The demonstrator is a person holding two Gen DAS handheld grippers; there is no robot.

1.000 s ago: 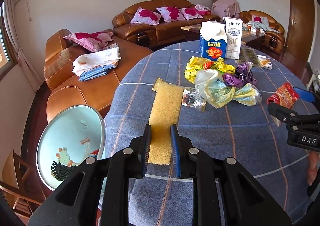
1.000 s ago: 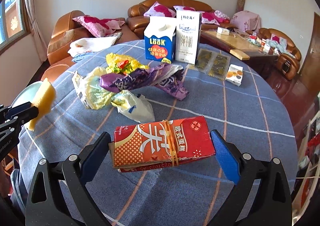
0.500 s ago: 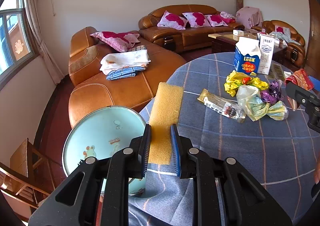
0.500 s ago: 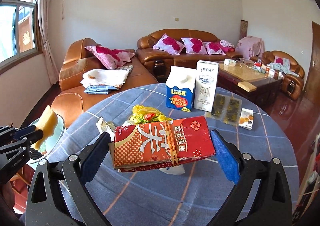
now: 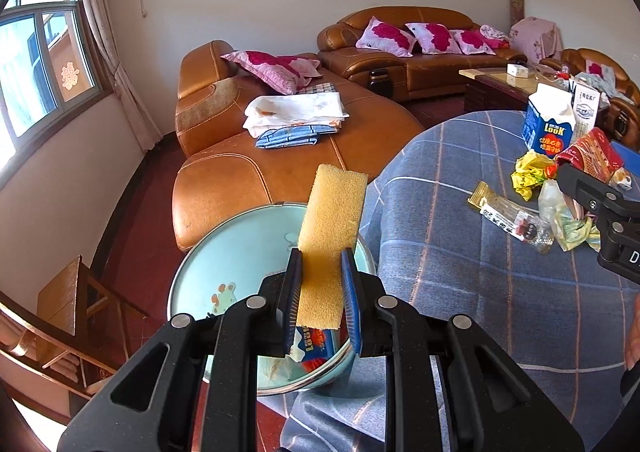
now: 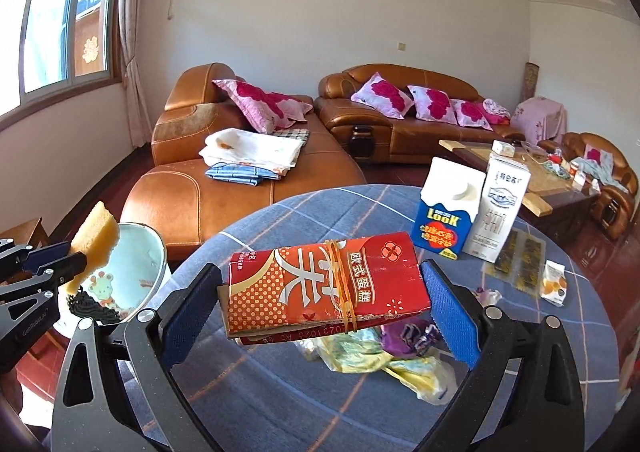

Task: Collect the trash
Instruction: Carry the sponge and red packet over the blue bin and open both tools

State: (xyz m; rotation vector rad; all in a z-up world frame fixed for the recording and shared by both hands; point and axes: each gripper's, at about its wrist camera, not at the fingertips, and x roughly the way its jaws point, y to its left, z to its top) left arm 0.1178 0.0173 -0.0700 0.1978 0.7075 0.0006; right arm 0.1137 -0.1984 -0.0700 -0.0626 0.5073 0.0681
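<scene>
Both grippers hold trash beside a round table in a living room.

The left gripper [image 5: 320, 284], its jaws closed to a narrow gap, pinches a yellow sponge [image 5: 330, 236] that stands upright above the pale blue bin [image 5: 224, 252] just beside the table [image 5: 460, 264], where a blue carton scrap [image 5: 316, 344] already lies inside. The right gripper [image 6: 320, 304], spread wide, clamps a flattened red carton [image 6: 326, 288] bound with a rubber band, held end to end between its blue pads [image 6: 450, 316] above the checked tablecloth. On the table below and beyond it lie crumpled wrappers [image 6: 380, 352], a clear snack packet [image 5: 512, 216], a blue LOOK milk carton [image 6: 448, 208] and a white carton [image 6: 502, 208] touching it.
</scene>
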